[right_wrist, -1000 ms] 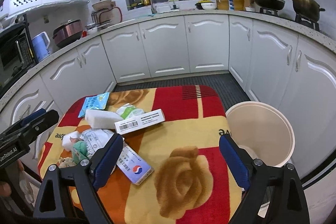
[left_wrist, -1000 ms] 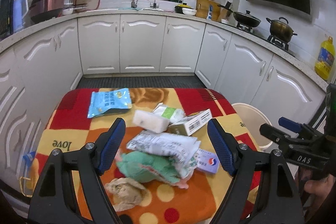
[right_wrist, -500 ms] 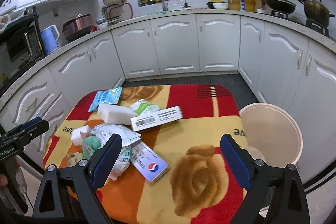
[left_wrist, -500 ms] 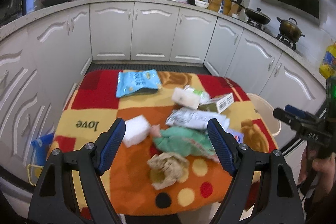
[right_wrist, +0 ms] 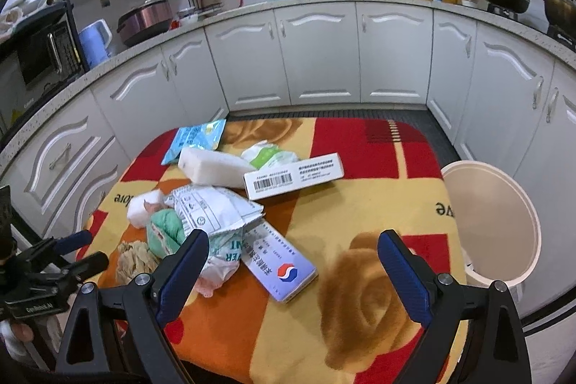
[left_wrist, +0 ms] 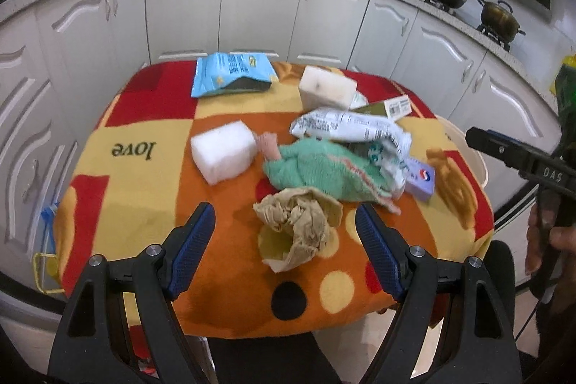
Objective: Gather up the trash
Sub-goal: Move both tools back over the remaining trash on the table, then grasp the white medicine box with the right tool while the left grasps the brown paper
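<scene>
While your two grippers hang over it with nothing between their pads, the table [left_wrist: 144, 175] under its red, yellow and orange patchwork cloth is the largest item, the word "love" reading upside down near its left edge. Next in size, the cream round bin [right_wrist: 489, 222] stands just beside the table's right edge; you see only part of its inside, so what it holds cannot be told. On the cloth the trash lies in one loose pile at the middle and left: a mint-green towel [left_wrist: 324, 168] with a pink end, crumpled, part-covered by a white printed pouch [left_wrist: 352, 128] whose small text is too fine to read. At the far side lies a light blue snack bag [left_wrist: 230, 74], flat. Behind the pile a long white carton [right_wrist: 293, 177] with a barcode leans on a white foam block [right_wrist: 212, 166], and a green-and-white wrapper [right_wrist: 268, 155] shows behind them, mostly hidden. A second white foam block [left_wrist: 221, 152] sits beside the towel's pink end, touching it. A pale lilac box [right_wrist: 279, 263] with a red-and-blue roundel pokes out from under the pouch. Smallest, a crumpled brown paper wad [left_wrist: 298, 222] lies nearest you, just ahead of the left gripper [left_wrist: 286, 247], whose jaws stand wide. Your right gripper [right_wrist: 293, 261] is likewise spread wide, above the lilac box, its left pad overlapping the pouch in view; contact cannot be told.
</scene>
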`<state>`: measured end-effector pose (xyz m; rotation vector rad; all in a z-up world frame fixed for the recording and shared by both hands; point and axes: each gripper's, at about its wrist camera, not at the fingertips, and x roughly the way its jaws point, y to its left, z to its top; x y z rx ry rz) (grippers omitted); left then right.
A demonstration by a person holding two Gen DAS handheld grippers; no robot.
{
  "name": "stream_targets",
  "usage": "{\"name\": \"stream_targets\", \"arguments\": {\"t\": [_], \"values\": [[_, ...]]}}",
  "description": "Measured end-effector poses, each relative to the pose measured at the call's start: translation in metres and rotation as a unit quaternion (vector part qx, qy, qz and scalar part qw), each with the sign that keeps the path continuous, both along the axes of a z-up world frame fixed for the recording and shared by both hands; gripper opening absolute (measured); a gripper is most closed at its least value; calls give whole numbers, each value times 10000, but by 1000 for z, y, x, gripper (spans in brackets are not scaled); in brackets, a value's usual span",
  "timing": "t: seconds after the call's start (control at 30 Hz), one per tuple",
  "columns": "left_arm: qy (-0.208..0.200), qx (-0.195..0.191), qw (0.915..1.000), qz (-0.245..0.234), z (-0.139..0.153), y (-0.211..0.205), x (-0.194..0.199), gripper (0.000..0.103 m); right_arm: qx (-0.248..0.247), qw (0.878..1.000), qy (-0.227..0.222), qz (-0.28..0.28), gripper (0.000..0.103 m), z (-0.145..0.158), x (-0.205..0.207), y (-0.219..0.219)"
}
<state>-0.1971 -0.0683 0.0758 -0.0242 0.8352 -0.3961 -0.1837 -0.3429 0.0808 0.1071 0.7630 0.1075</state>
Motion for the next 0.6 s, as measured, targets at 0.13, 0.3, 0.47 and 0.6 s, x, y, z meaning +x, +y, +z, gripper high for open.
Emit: {"name": "stream_targets", "arguments": {"t": [0.13, 0.3, 0.47, 0.6], "values": [[12, 7, 10000, -1, -8, -3, 4, 80, 29, 9999, 112, 49, 93, -6, 5, 2], [47, -43, 10000, 6, -15, -5, 9, 80, 122, 9994, 307, 105, 93, -18, 11, 3], [5, -19, 10000, -47, -20, -9, 13, 80, 50, 9983, 538, 235, 93, -36, 19, 5], [67, 5, 9999, -98, -26, -12, 17, 80, -32, 9957, 849, 362, 93, -58, 28, 5]]}}
